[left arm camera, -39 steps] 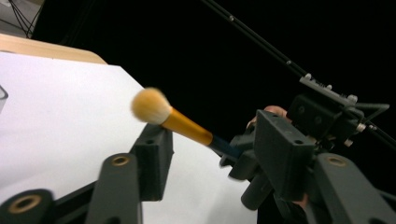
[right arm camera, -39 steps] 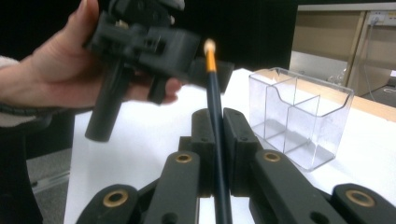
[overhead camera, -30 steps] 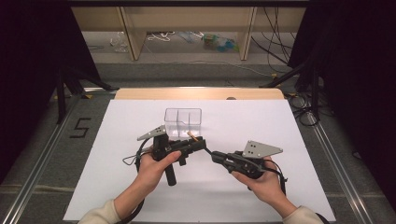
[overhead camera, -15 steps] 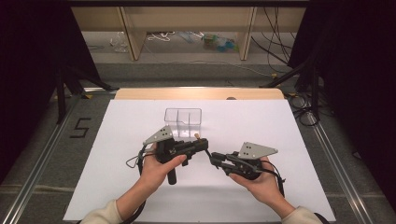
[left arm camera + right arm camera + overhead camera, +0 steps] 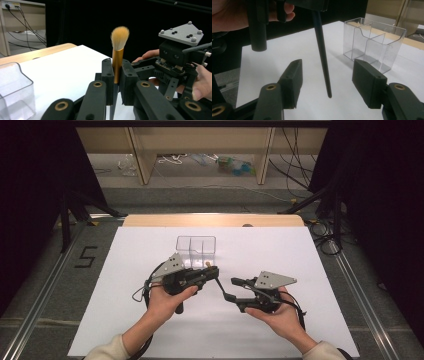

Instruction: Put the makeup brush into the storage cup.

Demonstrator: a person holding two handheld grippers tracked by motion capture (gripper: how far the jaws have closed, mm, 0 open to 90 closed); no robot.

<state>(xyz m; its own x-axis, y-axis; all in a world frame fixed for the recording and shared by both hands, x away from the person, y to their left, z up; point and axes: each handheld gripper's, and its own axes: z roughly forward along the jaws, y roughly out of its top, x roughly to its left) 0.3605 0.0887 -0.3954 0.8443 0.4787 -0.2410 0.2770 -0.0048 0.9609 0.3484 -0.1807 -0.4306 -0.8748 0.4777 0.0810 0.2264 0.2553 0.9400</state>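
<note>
A makeup brush [image 5: 119, 37] with tan bristles, a gold ferrule and a thin black handle [image 5: 322, 55] stands nearly upright above the white table. My left gripper [image 5: 117, 66] is shut on its ferrule, bristles up. In the high view the left gripper [image 5: 216, 271] is just in front of the clear box, and the right gripper [image 5: 232, 289] faces it from the right. The right gripper [image 5: 327, 75] has just been opening: its jaws stand apart on either side of the handle's lower end, and neither pad touches it.
A clear two-compartment plastic box [image 5: 196, 245] stands empty on the white table sheet [image 5: 300, 255], just behind the left gripper; it also shows as the clear box [image 5: 374, 42] at the right. A wooden table edge [image 5: 215, 220] runs along the back.
The right gripper's jaws have opened off the brush handle, which they gripped before. The left gripper has closed on the ferrule and now holds the brush alone, having shifted slightly toward the person.
</note>
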